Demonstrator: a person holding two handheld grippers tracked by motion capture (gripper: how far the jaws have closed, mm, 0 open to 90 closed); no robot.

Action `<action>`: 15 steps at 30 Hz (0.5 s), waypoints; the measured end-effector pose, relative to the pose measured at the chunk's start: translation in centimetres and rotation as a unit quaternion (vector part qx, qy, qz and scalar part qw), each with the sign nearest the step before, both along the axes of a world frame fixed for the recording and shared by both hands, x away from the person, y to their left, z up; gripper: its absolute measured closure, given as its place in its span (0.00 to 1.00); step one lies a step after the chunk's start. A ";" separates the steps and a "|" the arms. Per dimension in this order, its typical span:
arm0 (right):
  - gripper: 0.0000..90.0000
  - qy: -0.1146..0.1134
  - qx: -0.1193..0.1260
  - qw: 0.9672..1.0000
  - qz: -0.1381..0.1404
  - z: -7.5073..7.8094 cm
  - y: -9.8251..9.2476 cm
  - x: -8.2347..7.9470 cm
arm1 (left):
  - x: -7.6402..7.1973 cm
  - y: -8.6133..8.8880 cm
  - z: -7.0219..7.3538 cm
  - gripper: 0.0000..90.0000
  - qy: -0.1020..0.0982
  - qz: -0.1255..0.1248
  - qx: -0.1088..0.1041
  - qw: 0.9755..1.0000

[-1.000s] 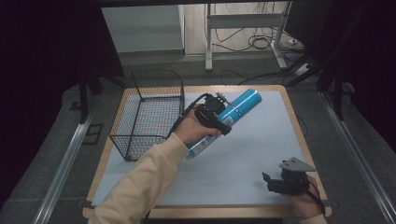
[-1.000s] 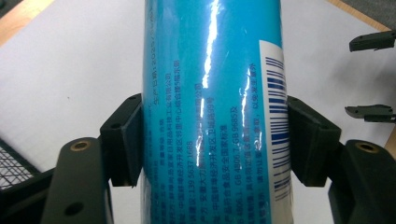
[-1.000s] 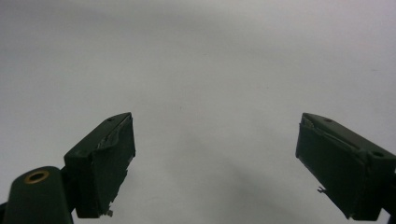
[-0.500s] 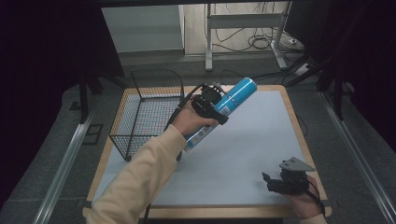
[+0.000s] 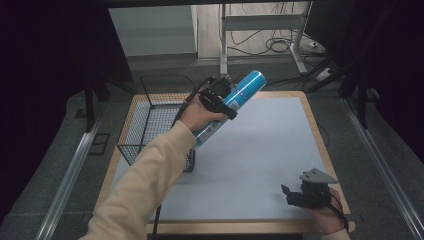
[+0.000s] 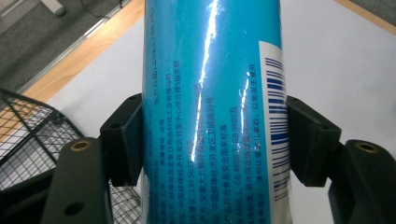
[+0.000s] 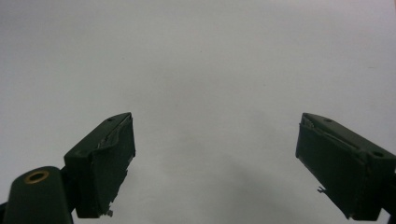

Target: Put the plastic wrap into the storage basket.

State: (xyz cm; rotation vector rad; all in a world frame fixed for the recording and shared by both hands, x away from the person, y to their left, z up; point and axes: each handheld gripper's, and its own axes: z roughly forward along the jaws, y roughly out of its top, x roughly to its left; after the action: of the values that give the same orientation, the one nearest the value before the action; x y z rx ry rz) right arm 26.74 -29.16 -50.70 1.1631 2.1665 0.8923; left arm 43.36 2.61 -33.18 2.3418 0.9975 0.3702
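While the left gripper [image 5: 220,100] pinches the blue spray can [image 5: 235,102] aloft beside the wire basket [image 5: 150,127], keep the fingers [image 6: 123,140] tight and lower it gently; right gripper [image 5: 300,192] rests spread on the tabletop [image 5: 265,150].

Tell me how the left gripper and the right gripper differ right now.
The left gripper is shut on the blue can, its pads pressed on both sides; the right gripper is open with nothing between its jaws. The left gripper is raised beside the wire basket; the right gripper sits low at the near edge of the table. Both have two black jaws.
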 end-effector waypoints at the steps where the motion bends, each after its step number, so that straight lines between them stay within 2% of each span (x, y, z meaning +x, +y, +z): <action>1: 0.13 0.000 -0.001 1.000 0.000 0.0 0.0 0.0 | 0.1 0.2 0.1 0.35 -0.002 0.003 0.000 1.000; 5: 0.13 0.001 -0.001 1.000 -0.001 -0.1 0.0 0.0 | 0.6 0.9 0.2 0.35 -0.005 0.013 0.003 1.000; 9: 0.13 0.001 -0.002 1.000 -0.002 -0.1 0.0 0.1 | 1.1 1.6 0.2 0.35 -0.007 0.020 0.015 1.000; 15: 0.13 0.004 -0.003 1.000 -0.004 -0.2 0.1 0.1 | 1.6 2.8 0.1 0.35 -0.013 0.034 0.013 0.999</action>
State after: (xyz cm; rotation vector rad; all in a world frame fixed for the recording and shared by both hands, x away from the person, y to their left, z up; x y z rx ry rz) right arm 26.82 -29.09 -50.88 1.1728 2.1674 0.8778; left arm 45.01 5.37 -33.06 2.3253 1.0674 0.4416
